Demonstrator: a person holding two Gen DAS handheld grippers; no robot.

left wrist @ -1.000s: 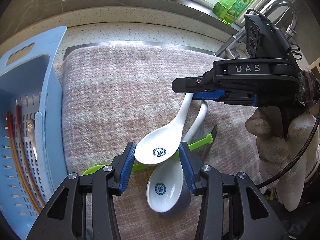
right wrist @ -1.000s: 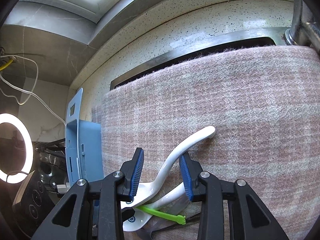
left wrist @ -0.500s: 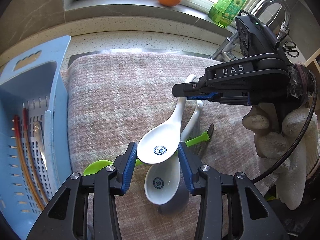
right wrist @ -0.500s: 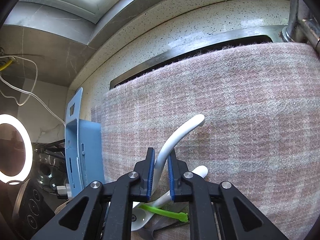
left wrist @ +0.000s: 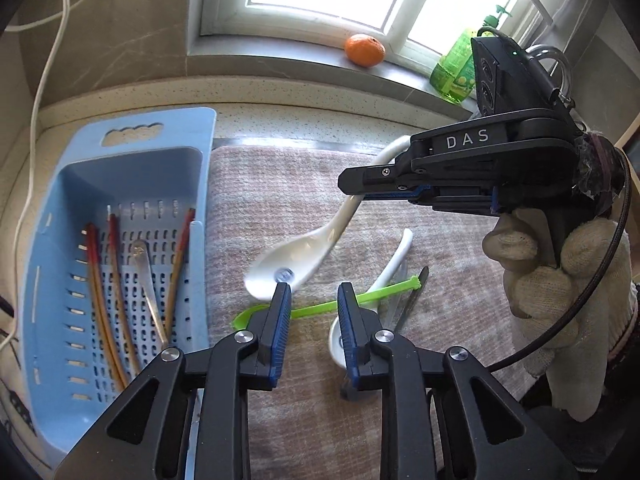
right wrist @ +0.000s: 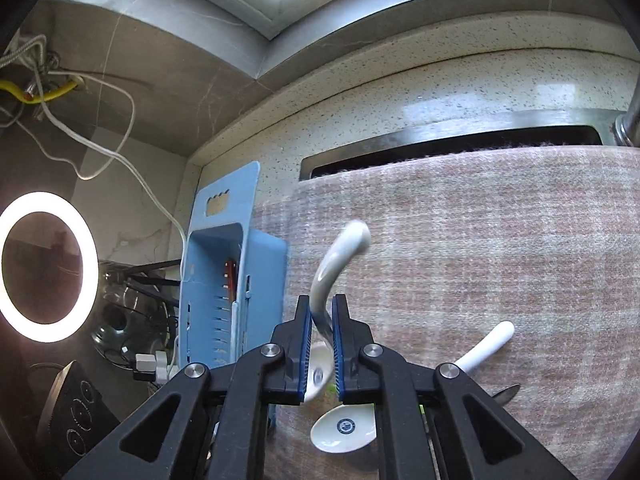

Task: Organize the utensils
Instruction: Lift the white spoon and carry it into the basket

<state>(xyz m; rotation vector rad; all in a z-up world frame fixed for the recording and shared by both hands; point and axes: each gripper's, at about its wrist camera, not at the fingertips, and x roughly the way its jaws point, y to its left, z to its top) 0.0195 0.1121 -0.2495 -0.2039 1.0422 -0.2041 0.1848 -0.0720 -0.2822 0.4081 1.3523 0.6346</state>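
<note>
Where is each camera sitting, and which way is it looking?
Left wrist: sits on the left gripper, looking across the towel toward the window; shows the right gripper and gloved hand.
Right wrist: sits on the right gripper, looking toward the blue basket; shows only its own fingers.
Both see the held white spoon, basket and orange.

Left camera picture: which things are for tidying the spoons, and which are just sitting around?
For the job: lifted white spoon, second white spoon, green spoon, blue basket, right tongs.

Just there: orange, soap bottle, checked cloth.
</note>
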